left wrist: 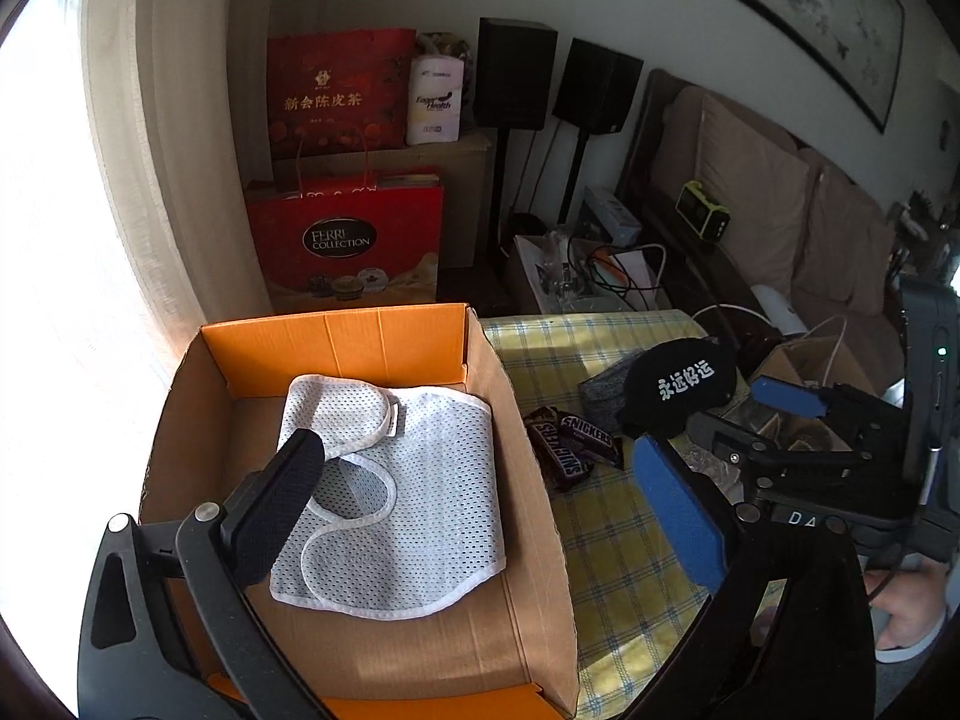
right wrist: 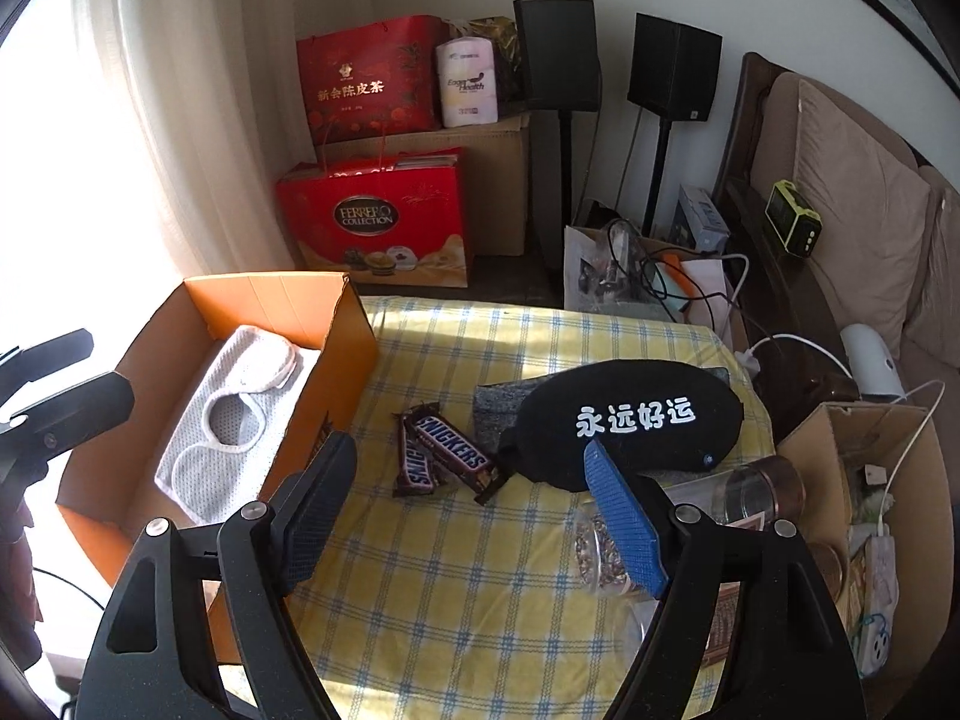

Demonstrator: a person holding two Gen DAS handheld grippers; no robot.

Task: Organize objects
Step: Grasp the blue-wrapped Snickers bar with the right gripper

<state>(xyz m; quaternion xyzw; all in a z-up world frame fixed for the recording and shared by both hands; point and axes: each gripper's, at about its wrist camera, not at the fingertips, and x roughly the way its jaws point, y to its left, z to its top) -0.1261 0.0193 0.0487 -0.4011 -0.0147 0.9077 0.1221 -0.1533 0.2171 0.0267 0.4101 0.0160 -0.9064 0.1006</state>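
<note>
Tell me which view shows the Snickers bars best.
The right wrist view: both Snickers bars lie near centre on the checked tablecloth, wrappers readable and unobstructed. The left wrist view shows them smaller, off to the side beside the cardboard box.

Grey pouch [right wrist: 501,414]: mostly hidden under black eye mask [right wrist: 630,426]. Lower Snickers bar [right wrist: 414,468]: partly covered by upper one.

A cardboard box [right wrist: 336,330] stands at the left of the table [right wrist: 480,570], with a mesh garment [right wrist: 240,420] lying flat inside it. Just right of the box lie two Snickers bars [right wrist: 444,450], one across the other. Right of them an eye mask [right wrist: 630,426] rests partly on a folded cloth [right wrist: 495,414]. Behind the table stand gift bags [right wrist: 372,216] and two speakers [right wrist: 558,54].
</note>
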